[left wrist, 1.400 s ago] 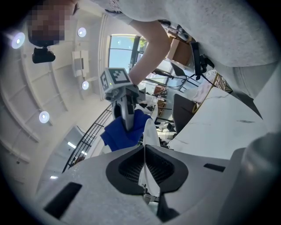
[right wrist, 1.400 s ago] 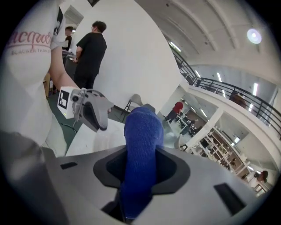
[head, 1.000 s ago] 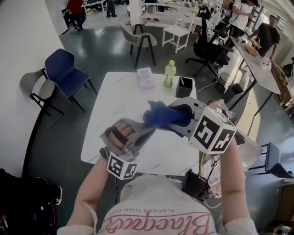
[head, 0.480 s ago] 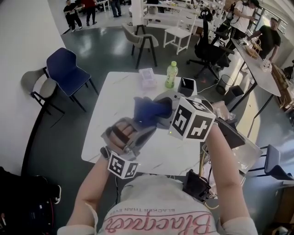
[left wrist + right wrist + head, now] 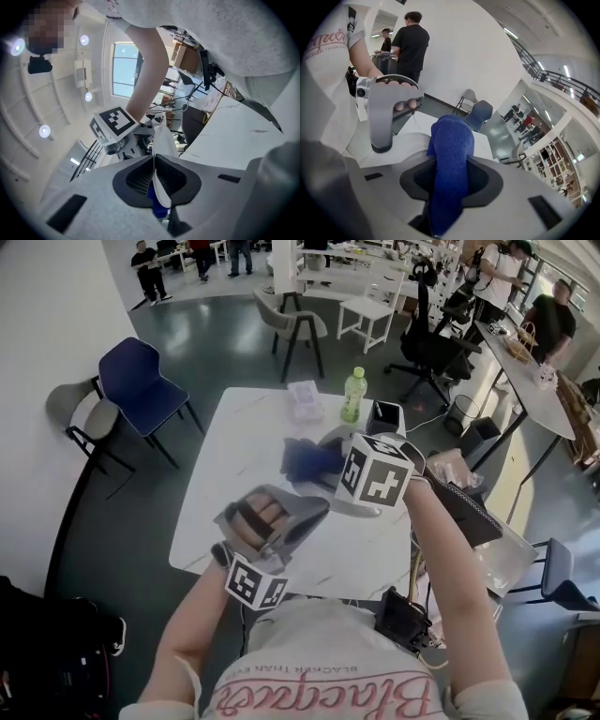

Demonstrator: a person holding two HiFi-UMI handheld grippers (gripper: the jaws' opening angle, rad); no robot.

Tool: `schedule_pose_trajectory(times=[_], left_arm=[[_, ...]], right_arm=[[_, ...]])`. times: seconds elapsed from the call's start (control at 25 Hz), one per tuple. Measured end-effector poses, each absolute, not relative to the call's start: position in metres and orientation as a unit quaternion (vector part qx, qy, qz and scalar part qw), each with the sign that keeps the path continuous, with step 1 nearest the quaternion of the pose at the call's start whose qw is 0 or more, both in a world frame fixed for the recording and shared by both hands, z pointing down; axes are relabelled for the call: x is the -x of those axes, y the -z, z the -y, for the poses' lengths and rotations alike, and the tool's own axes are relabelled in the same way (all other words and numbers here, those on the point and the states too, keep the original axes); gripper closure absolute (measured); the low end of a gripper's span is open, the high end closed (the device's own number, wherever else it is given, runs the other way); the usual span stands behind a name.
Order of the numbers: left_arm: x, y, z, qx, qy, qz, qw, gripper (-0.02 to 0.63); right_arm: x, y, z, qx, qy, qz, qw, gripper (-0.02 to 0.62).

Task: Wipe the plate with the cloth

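My left gripper (image 5: 314,509) is level above the white table (image 5: 234,460), shut on the thin rim of a white plate (image 5: 164,140), seen edge-on between its pads. A blue cloth (image 5: 309,457) hangs bunched from my right gripper (image 5: 326,454), which is shut on it and points down, beyond the left gripper's tip. In the right gripper view the cloth (image 5: 450,159) fills the gap between the jaws, and the left gripper's handle (image 5: 386,117) with a hand on it is at the left. Most of the plate is hidden in the head view.
A green bottle (image 5: 353,393), a clear plastic box (image 5: 305,399) and a black device (image 5: 386,414) stand at the table's far edge. A blue chair (image 5: 141,381) and a grey chair (image 5: 80,418) are at the left. People stand at desks further back.
My right gripper has carried the blue cloth leftward, away from me and down, from over the left gripper's tip to a spot beyond it. The left gripper has stayed put.
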State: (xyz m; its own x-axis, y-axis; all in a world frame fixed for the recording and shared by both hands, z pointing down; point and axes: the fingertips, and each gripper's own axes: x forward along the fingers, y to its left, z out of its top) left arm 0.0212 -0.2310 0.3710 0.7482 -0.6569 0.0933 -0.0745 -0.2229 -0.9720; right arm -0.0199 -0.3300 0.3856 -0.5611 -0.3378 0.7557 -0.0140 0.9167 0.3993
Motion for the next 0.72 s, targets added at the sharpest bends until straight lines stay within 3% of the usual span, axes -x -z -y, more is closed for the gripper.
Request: schedule_pose_trajectory(times=[0.32,0.48,0.72], left_arm=[[-0.023,-0.371,0.229,0.745,0.259,-0.246,0.564,0.594],[-0.012,-0.367,0.234,0.759,0.250,-0.265,0.540,0.594],[0.003,-0.365,0.253,0.833,0.222,-0.308,0.402,0.595]], right_arm=[[-0.031,-0.412,0.349,-0.147,0.118,0.864,0.466,0.476],[-0.053,-0.414,0.354,-0.199,0.083,0.873,0.436,0.476],[-0.071,-0.374,0.355,-0.283,0.067,0.893,0.343,0.476]])
